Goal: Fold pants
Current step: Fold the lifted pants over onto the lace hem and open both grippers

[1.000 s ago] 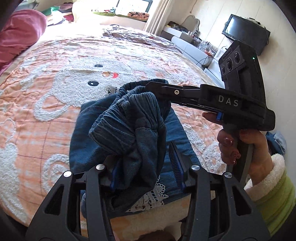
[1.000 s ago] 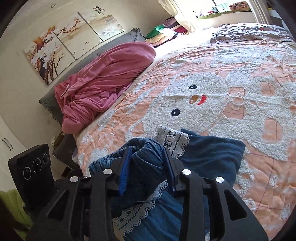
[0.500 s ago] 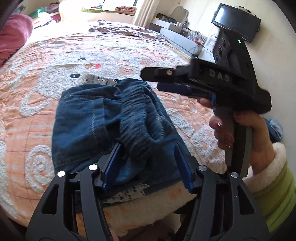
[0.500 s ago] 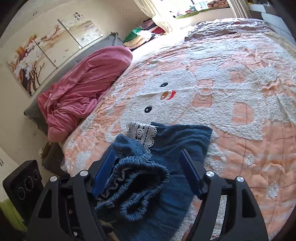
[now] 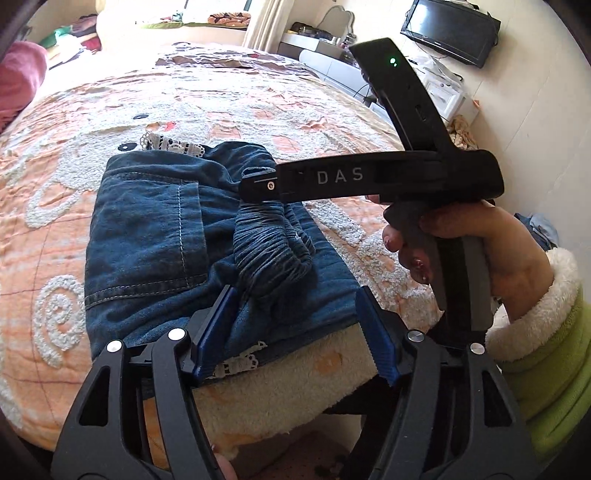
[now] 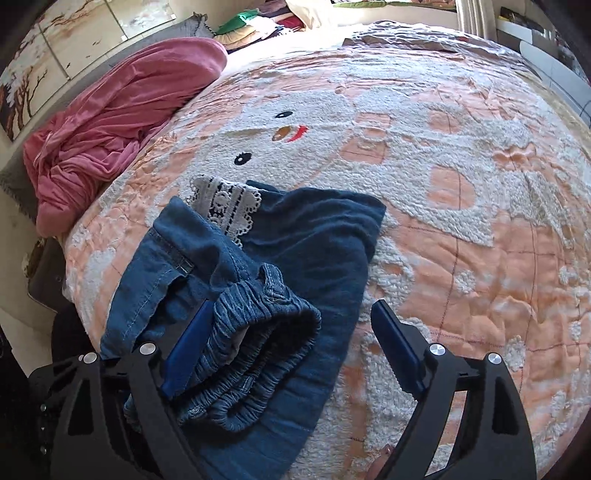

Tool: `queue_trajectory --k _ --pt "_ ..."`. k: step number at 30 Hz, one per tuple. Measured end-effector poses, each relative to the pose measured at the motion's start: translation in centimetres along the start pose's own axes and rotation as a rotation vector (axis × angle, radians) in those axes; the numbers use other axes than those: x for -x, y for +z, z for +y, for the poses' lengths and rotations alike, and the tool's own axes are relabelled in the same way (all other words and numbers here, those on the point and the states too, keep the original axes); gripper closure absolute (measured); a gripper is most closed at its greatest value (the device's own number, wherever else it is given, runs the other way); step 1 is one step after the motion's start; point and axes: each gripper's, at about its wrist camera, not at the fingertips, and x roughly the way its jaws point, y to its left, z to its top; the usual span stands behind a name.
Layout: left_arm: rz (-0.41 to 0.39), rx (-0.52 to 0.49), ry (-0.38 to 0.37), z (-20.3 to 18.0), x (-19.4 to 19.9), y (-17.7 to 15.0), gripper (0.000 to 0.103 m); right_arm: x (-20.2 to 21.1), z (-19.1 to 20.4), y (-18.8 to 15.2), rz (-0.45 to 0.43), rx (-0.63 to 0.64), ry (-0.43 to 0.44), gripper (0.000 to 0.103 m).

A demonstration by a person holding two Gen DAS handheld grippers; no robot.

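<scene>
The blue denim pants [image 5: 155,236] lie folded in a compact bundle at the near edge of the bed, white lace trim at the far end [image 6: 225,206] and the gathered elastic waistband [image 6: 255,350] bunched on top. My left gripper [image 5: 295,332] is open, its jaws straddling the near edge of the bundle without holding it. My right gripper [image 6: 291,354] is open just above the waistband. Seen from the left wrist, its black body [image 5: 369,177] hovers over the pants.
The bed has an orange and white fleece cover [image 6: 461,192] with a bear face. A pink blanket [image 6: 122,110] is heaped at the head end. A TV [image 5: 450,33] and white cabinets stand along the right wall.
Both grippers opened and let go of the waistband, which dropped onto the folded pants. Both grippers then drew back a little toward the bed's near edge.
</scene>
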Motion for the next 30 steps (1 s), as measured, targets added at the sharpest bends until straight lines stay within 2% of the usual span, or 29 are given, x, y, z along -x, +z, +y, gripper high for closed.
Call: queue_trajectory --k 3,5,8,9,13,20,25,30 --pt "0.003 0.001 -0.013 0.0 0.2 -0.1 0.045 -0.2 -0.1 -0.4 -0.007 0.015 -0.028 0.014" --pt "0.006 0.014 -0.023 0.2 0.7 0.0 0.045 0.0 -0.1 -0.5 -0.019 0.003 -0.012 0.014" --pt "-0.001 0.024 -0.031 0.5 1.9 0.2 0.037 1.6 0.2 -0.4 -0.071 -0.002 0.023 0.013" --pt "-0.004 0.02 -0.025 0.5 2.2 0.3 0.033 2.2 0.3 -0.3 -0.09 -0.004 0.038 0.013" --pt "-0.029 0.011 0.014 0.8 3.7 0.8 0.027 4.8 -0.3 -0.4 -0.157 -0.047 0.086 0.012" --pt "-0.054 0.037 0.057 2.0 5.0 1.5 0.018 7.9 -0.3 -0.9 -0.224 -0.06 0.068 0.01" --pt "-0.058 0.056 0.086 2.9 5.6 1.8 0.011 9.8 0.7 -1.7 -0.274 -0.022 0.029 0.009" --pt "-0.062 0.077 0.11 4.2 6.3 2.0 0.01 11.6 2.2 -3.1 -0.32 0.04 0.008 0.008"
